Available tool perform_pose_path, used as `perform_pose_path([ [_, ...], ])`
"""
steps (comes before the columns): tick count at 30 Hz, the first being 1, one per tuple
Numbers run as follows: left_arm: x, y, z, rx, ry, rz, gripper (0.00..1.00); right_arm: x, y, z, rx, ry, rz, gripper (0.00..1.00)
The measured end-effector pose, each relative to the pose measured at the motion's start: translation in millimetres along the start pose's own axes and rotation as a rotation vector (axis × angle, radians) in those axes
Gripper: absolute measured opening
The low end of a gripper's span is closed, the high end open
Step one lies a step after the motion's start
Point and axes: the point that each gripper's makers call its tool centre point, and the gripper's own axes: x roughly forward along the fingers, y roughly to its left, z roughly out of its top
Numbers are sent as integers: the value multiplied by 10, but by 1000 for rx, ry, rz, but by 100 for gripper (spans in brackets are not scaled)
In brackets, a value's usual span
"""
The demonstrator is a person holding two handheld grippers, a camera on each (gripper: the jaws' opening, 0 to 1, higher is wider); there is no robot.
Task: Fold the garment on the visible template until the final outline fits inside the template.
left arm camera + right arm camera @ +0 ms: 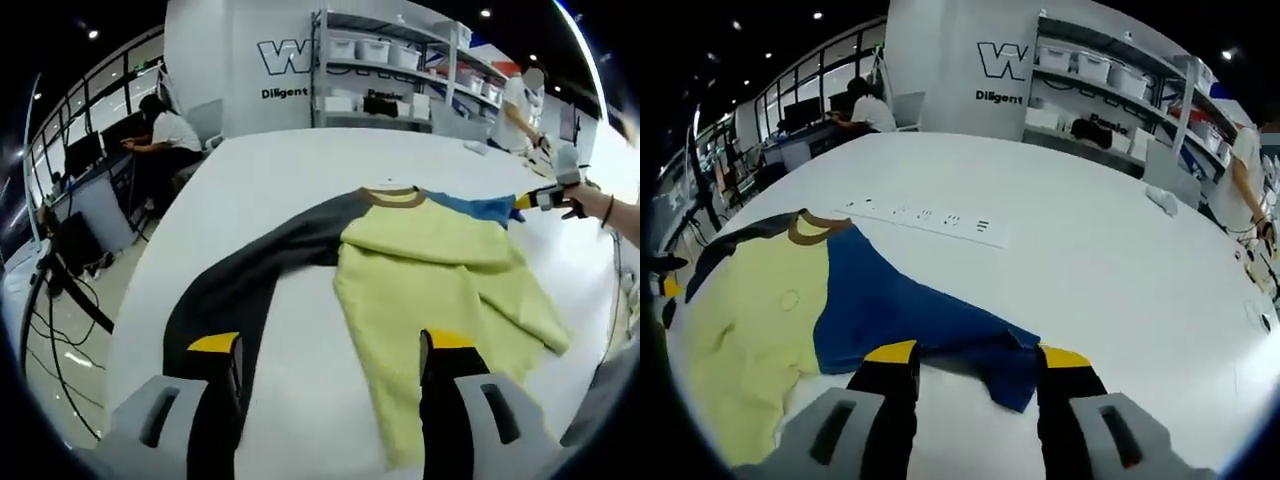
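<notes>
In the left gripper view, the left gripper (335, 345) stands with its two yellow-tipped black jaws spread wide, nothing caught between them; bare white table (300, 330) shows in the gap. The left jaw's tip lies over the dark grey sleeve (240, 285), the right jaw's tip over the lower edge of the yellow-green body of the garment (430, 260); whether either tip presses the cloth cannot be told.

In the right gripper view, the right gripper (975, 352) is likewise wide open. The cuff end of the blue sleeve (930, 315) lies between and just ahead of its tips, not pinched.

The garment is a long-sleeved top spread flat on the table: yellow-green front, brown collar (392, 196), one grey sleeve, one blue. In the left gripper view the right gripper appears at the far end of the blue sleeve, held by a person's hand (585, 203).

Beyond, a white strip with small dark marks (930, 218) lies on the table, with shelving (395, 65) and seated people behind.
</notes>
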Motion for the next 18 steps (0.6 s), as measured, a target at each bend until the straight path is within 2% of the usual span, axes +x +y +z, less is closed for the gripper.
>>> perform_pose_path([
  [6,-185,-88,18,-16,-33,-7,75,-101,45,-93,-40,-29,9,52],
  [9,-257,-131,-34,-25,-30,-15,74,-138,39,-162,-46,-23,8,52],
  [12,-322,-156,-120,-26,-20,-2,72,-149,12,-248,-19,-18,-3,50],
  [15,-339,-156,-241,-41,1,21,68,-129,-19,-345,44,-9,-22,46],
  [18,-333,-181,-319,-45,14,22,65,-110,-55,-362,79,-23,-41,42],
])
